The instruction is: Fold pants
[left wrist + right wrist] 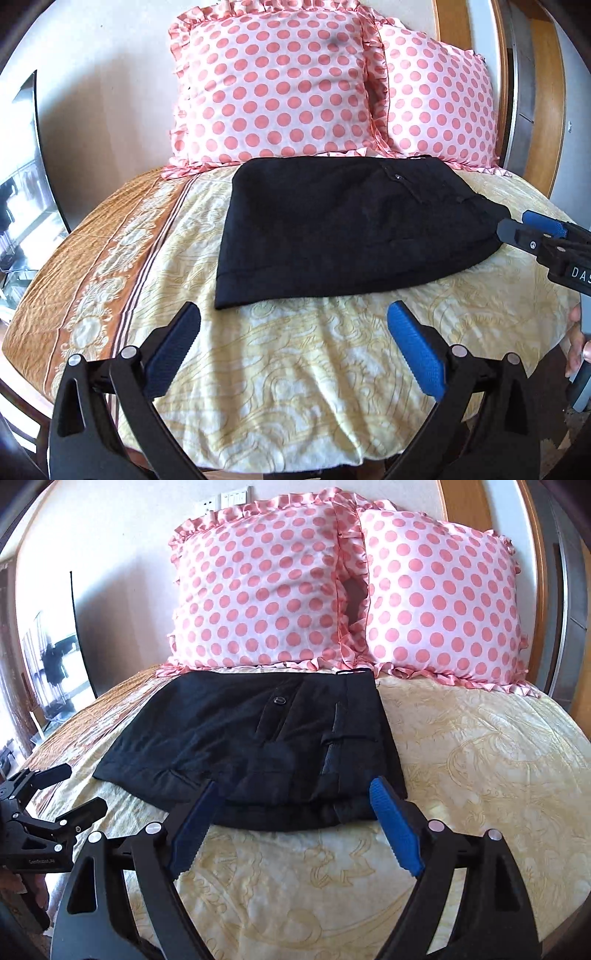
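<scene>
You had the folded pants [258, 746] lying on the bedspread [480, 775], just before two pillows [273, 88] standing side by side; your left gripper [291, 332] sat left of the right gripper [291, 812].

The pants [258, 746] are matte black woven cloth. The pillows [273, 88] look like shiny satin with ruffled trim. The bedsheet [461, 775] is soft, wrinkly printed cotton. The left gripper [293, 347] is matte black plastic with ribbed blue pads [417, 350] and shiny metal rivets.
</scene>
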Demonstrator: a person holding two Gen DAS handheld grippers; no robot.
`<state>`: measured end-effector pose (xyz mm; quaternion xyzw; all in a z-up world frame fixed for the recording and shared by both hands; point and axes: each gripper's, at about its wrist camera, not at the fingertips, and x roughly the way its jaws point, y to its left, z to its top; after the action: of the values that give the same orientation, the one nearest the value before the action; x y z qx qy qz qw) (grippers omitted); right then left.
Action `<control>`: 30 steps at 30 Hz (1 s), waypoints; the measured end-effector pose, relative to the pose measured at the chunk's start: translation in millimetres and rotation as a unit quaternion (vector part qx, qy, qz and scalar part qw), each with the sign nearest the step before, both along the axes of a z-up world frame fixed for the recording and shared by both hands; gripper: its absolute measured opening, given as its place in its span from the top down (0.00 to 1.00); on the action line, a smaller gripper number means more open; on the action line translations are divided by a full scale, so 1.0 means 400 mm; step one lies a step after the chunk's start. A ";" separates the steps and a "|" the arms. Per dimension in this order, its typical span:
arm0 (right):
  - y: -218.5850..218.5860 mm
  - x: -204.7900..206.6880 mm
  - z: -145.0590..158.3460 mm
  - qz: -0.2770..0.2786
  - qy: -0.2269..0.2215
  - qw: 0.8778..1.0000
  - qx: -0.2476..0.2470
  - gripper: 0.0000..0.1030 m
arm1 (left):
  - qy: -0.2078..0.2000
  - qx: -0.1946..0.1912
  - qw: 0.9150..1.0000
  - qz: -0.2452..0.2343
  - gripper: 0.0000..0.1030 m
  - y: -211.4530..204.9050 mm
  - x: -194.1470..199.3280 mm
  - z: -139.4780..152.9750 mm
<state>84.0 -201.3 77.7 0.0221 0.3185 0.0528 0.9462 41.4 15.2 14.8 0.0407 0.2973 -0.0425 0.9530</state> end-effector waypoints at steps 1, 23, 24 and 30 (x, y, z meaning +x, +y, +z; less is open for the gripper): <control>0.005 -0.012 -0.007 -0.003 0.000 1.000 0.000 0.17 | 0.000 0.002 1.000 0.002 0.02 0.001 -0.013 -0.004; 0.112 -0.095 -0.089 -0.003 0.011 1.000 -0.021 0.04 | 0.024 -0.018 0.999 0.022 0.02 -0.008 -0.014 -0.054; 0.112 -0.093 -0.095 -0.005 0.015 1.000 -0.021 0.03 | 0.028 -0.016 0.999 0.021 0.02 -0.010 -0.009 -0.059; 0.111 -0.093 -0.116 -0.009 0.023 0.999 -0.029 0.01 | 0.016 -0.020 1.000 0.018 0.02 -0.005 -0.020 -0.071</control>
<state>46.8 -157.1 31.3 -0.0009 0.3418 0.0341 0.9391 33.5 13.1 -13.7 0.0156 0.3121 -0.0314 0.9494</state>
